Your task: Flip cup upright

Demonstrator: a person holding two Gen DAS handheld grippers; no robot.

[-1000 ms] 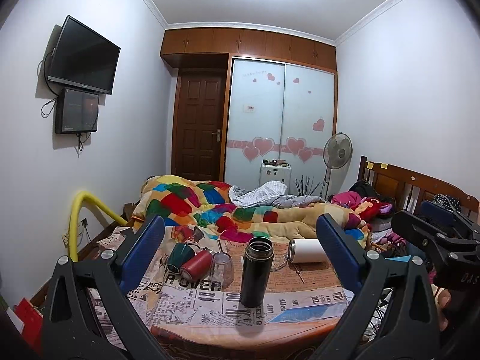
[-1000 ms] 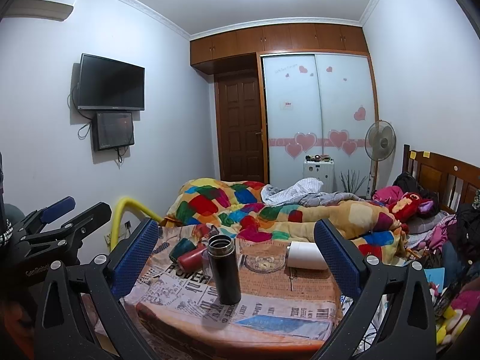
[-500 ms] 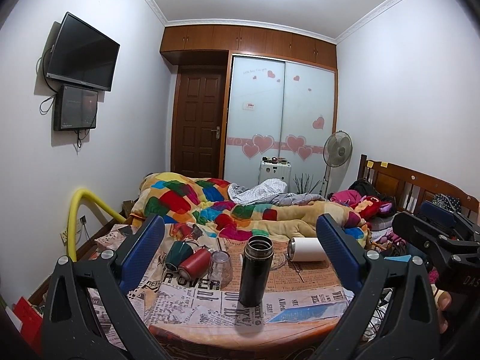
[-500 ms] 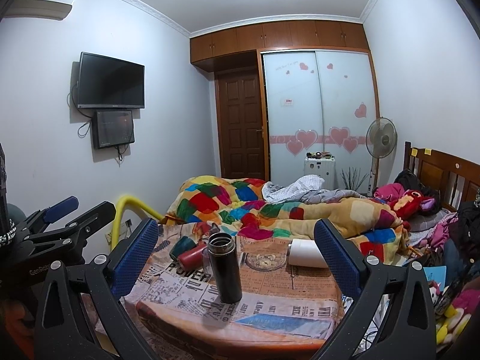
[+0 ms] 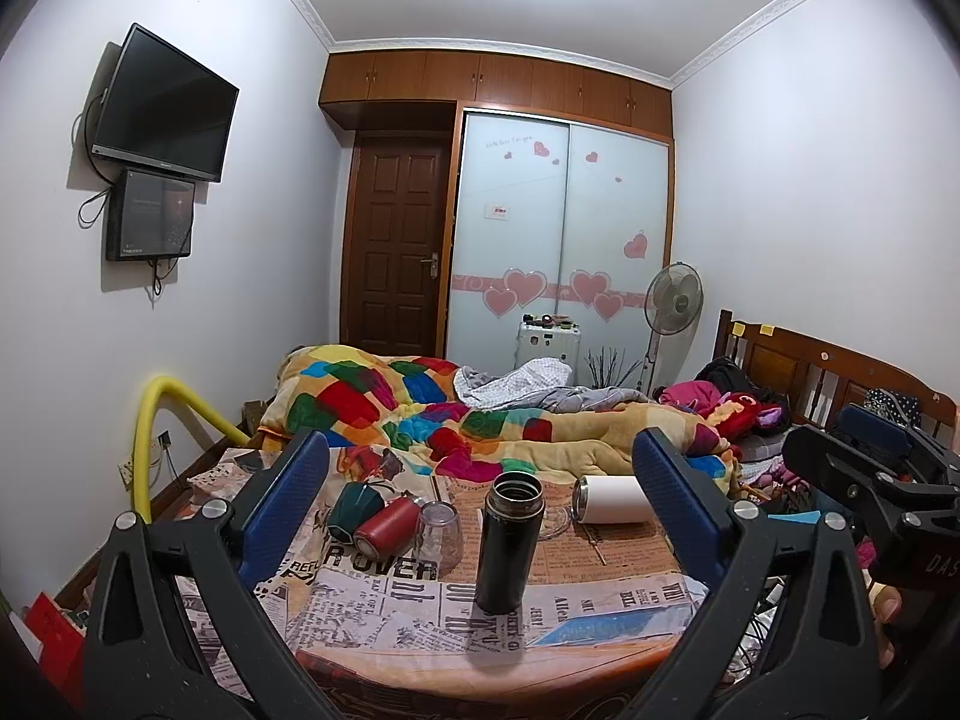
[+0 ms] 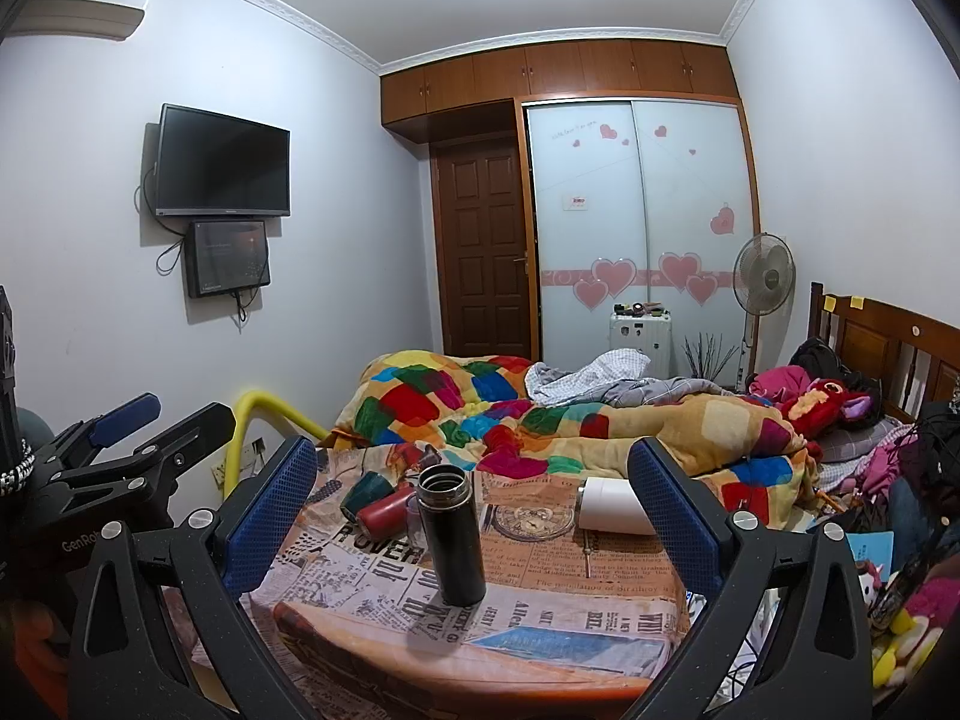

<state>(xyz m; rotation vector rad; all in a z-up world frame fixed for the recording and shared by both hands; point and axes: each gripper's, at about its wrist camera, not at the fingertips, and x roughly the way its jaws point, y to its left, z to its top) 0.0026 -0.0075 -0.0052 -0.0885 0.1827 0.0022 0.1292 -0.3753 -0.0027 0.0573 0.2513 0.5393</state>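
A: The left gripper [image 5: 480, 510] has its blue-padded jaws spread wide with nothing between them, held back from the round table covered in a newspaper-print cloth [image 5: 600, 606]. And the right?

B: The right gripper [image 6: 474, 504] is likewise wide apart and empty, also short of the table; in the left wrist view its black frame shows at the right edge.

A: Where are the cups?

B: In the left wrist view, left of centre: a dark green cup [image 5: 350, 507] lies on its side, touching a red cylindrical cup [image 5: 387, 529] also on its side. Just right of that, a clear glass tumbler [image 5: 441, 534] stands mouth down.

A: And the centre?

B: A tall black open-mouthed flask [image 5: 507, 540] stands upright, nearest the camera. Right of centre, a white cylindrical cup [image 5: 612, 499] lies on its side, its mouth to the left, near a clear glass dish [image 6: 531, 521].

A: Behind?

B: A patchwork quilt in many colours [image 5: 420, 408] on the bed, and a standing fan [image 5: 672, 300] at the upper right.
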